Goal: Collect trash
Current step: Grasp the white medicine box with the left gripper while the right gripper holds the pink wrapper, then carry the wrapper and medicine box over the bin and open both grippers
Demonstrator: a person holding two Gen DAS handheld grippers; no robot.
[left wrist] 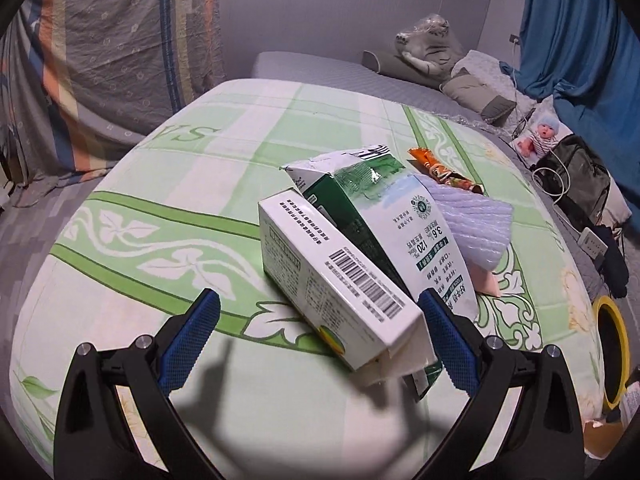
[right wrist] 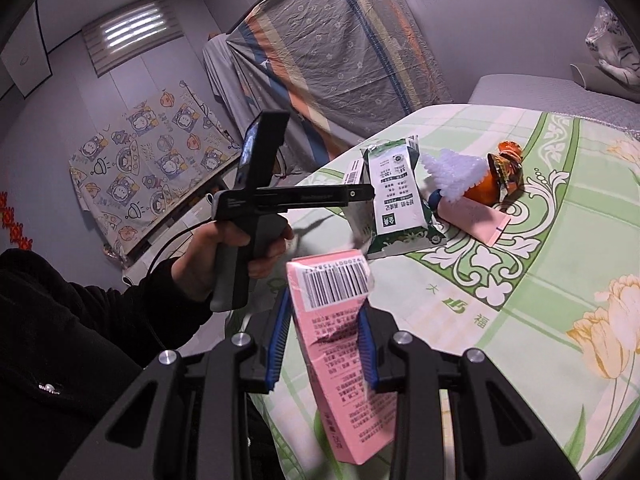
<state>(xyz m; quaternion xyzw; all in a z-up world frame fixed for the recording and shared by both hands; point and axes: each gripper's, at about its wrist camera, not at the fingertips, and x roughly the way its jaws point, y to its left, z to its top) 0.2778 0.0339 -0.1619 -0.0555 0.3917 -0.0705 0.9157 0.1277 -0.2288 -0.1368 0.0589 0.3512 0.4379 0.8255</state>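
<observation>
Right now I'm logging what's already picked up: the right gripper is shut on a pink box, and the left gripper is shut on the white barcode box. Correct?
Not quite. The left gripper is open, its pads clear of the white barcode box, as the left wrist view shows. The right gripper is indeed shut on the pink box.

The left gripper (left wrist: 318,336) hangs over a green-and-white patterned sheet (left wrist: 160,184), its blue-padded fingers (left wrist: 188,340) spread wide around the near end of a white box (left wrist: 340,280) with a barcode, neither pad pressing on it. The box leans against a green-and-white milk carton (left wrist: 384,216) lying on its side. Beyond the carton lie a white foam sleeve (left wrist: 472,220), an orange wrapper (left wrist: 440,170) and a pink paper (left wrist: 486,284). A yellow-rimmed bin (left wrist: 612,352) shows at the right edge
</observation>
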